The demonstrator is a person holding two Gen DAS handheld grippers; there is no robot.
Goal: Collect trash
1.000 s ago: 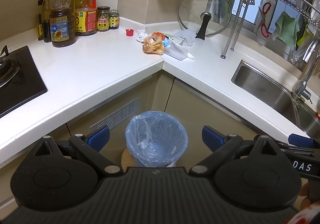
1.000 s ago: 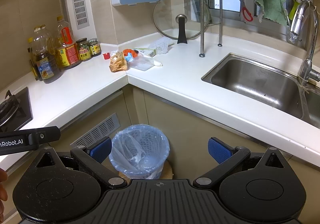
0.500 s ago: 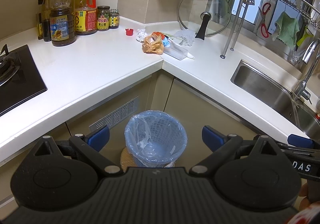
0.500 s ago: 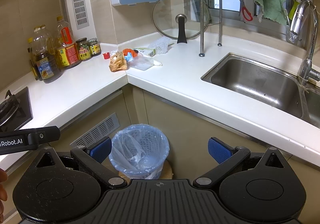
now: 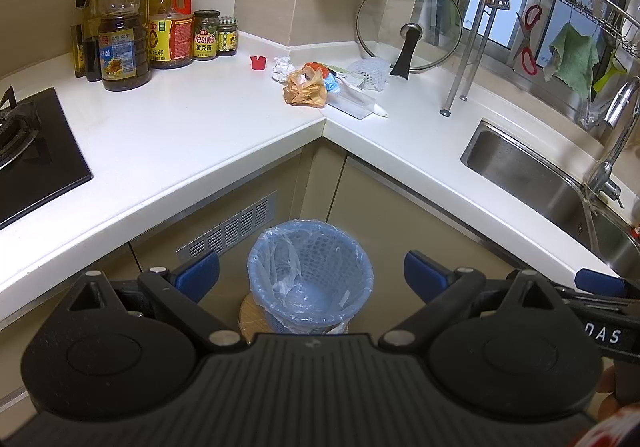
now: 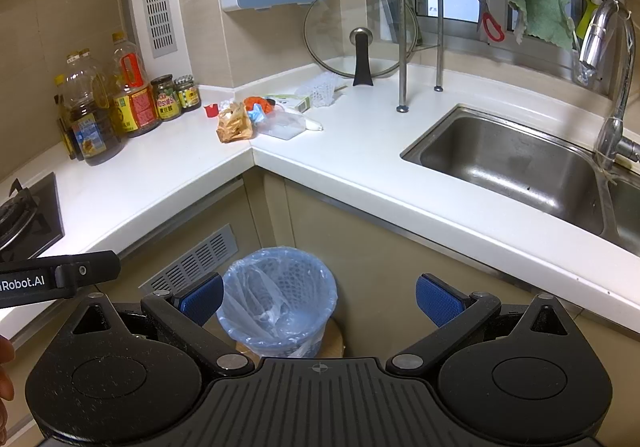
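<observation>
A heap of trash lies at the inner corner of the white counter: an orange plastic bag, a crumpled white paper, a red cap, a clear plastic bag and a white foam net. A blue bin with a liner stands on the floor below the corner. My left gripper is open and empty above the bin. My right gripper is open and empty beside it.
Oil bottles and jars stand by the wall at left. A black hob is at far left. A glass lid leans at the back. The steel sink and tap are at right.
The left wrist view has shifted slightly; the bin sits a little further left in it. Both grippers stay open and empty.
</observation>
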